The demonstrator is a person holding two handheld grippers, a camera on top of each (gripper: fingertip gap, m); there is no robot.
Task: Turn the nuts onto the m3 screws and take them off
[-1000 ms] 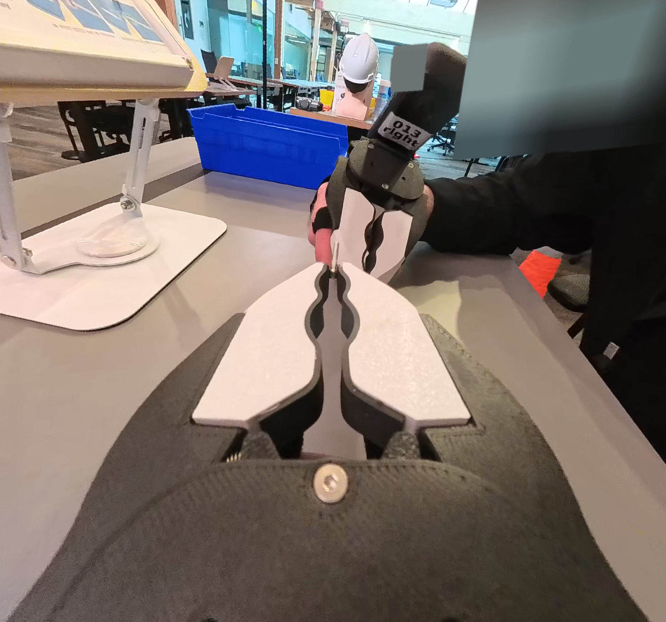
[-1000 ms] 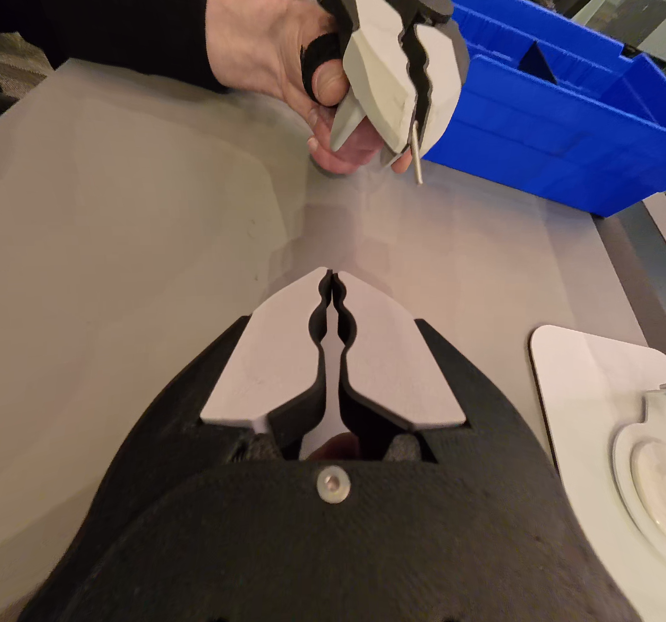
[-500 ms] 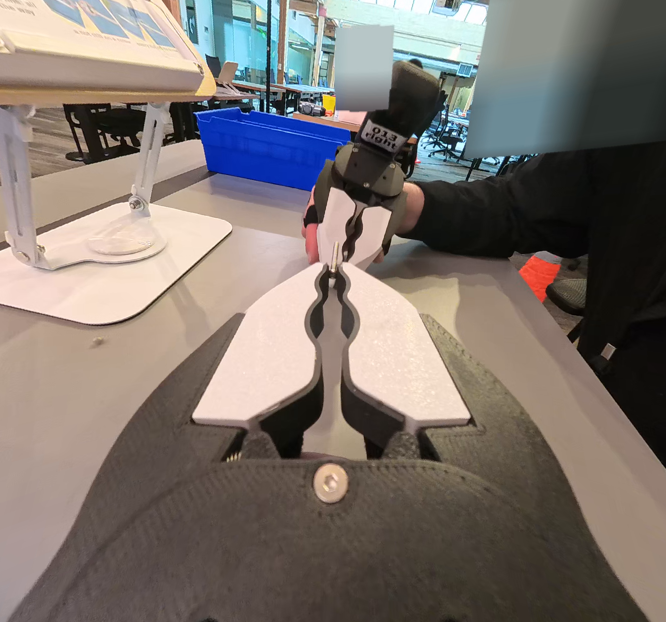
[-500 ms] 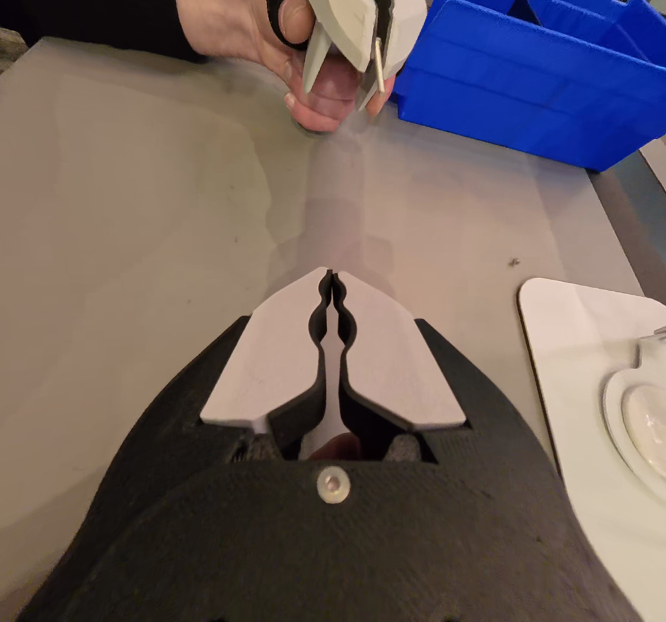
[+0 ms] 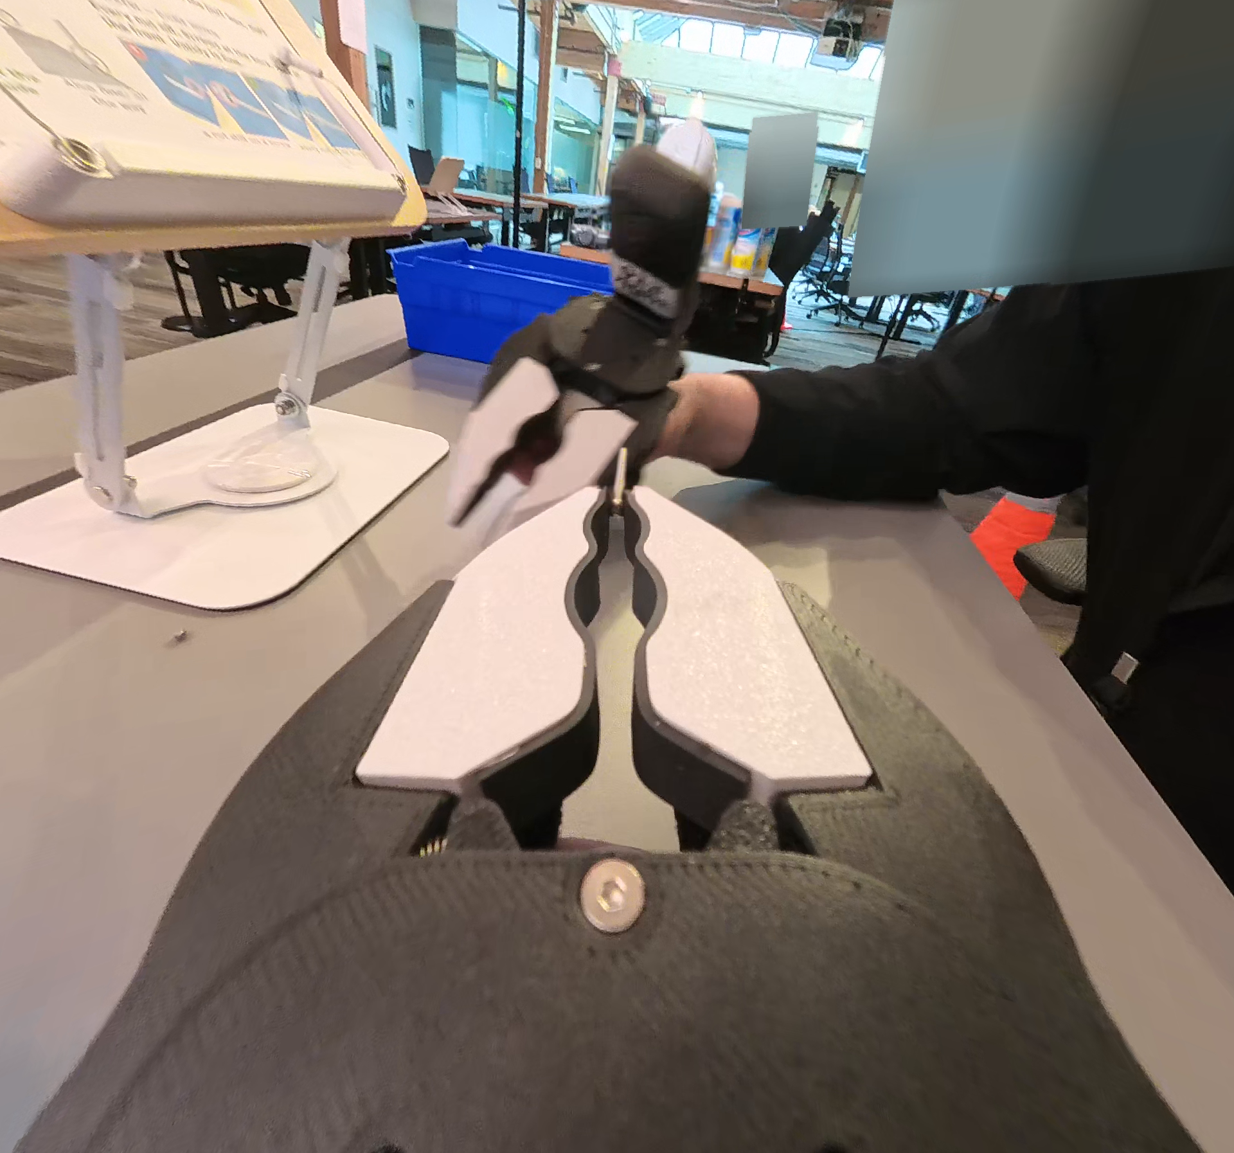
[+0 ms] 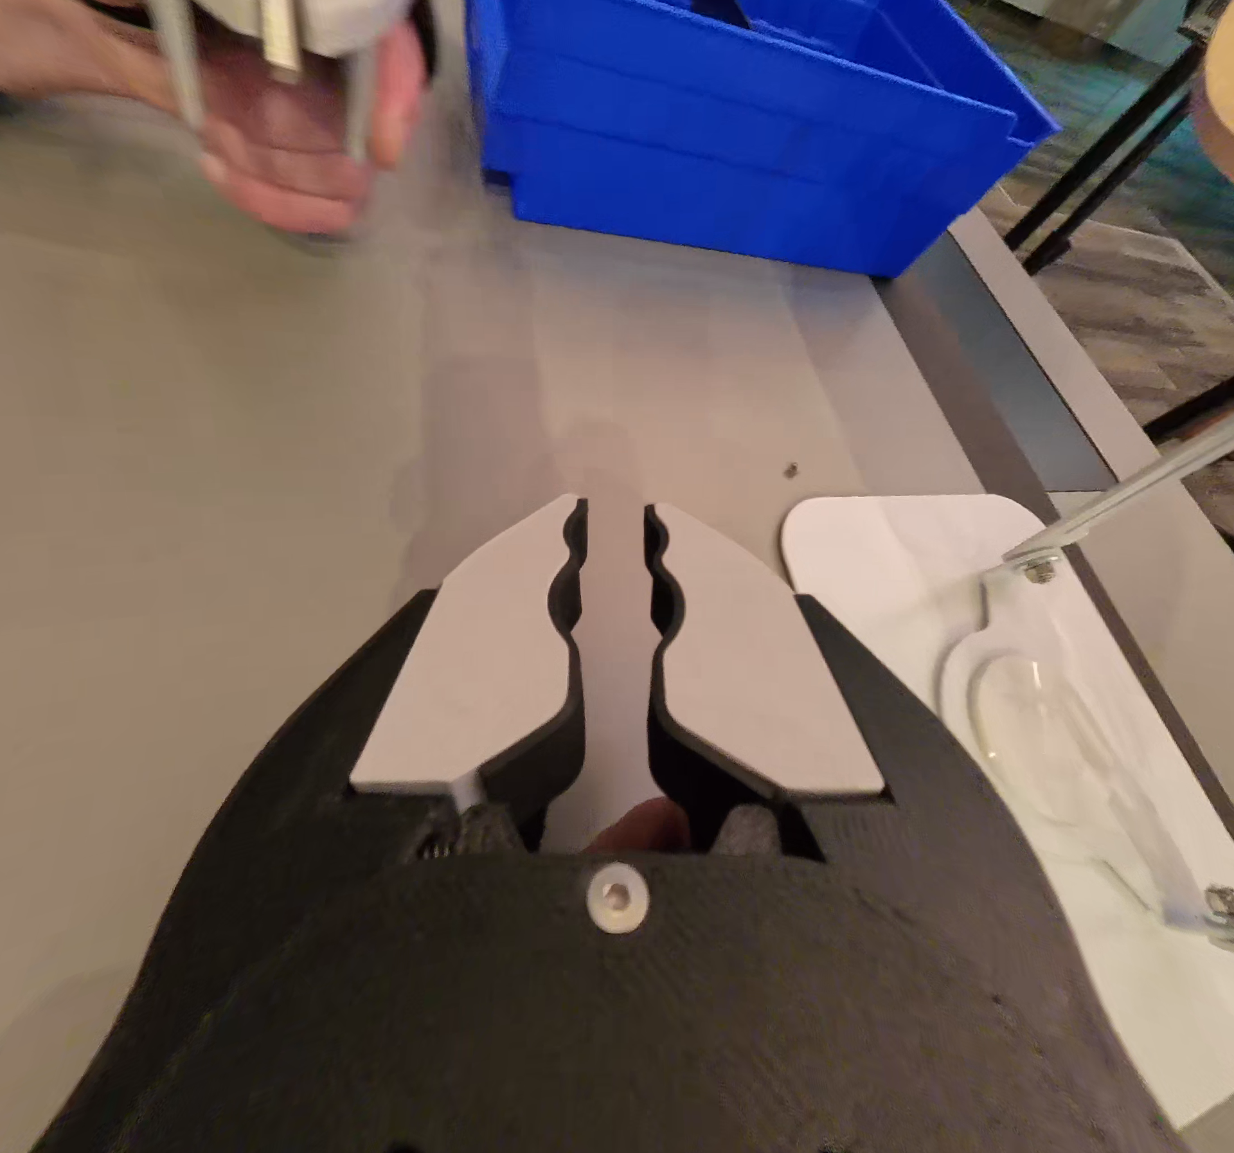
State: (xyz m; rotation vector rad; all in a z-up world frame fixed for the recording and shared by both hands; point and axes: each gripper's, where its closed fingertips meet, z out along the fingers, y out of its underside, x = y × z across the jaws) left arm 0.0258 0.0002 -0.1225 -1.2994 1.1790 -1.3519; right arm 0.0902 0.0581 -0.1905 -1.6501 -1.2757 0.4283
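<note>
The left hand-held gripper [image 5: 618, 498] is clamped on an m3 screw [image 5: 620, 472] at its fingertips, the shaft standing upright above the grey desk [image 5: 200, 687]. The right hand-held gripper [image 6: 615, 510] stands with fingers apart and empty, low over the desk. A small dark item, possibly a nut [image 6: 790, 470], lies on the desk near the white stand base [image 6: 888, 560]. A blue bin [image 6: 734, 119] sits at the desk's far side.

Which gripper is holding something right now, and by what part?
The left gripper pinches the screw at its head end between its fingertips, shank sticking out. The right gripper is open and holds nothing.
</note>
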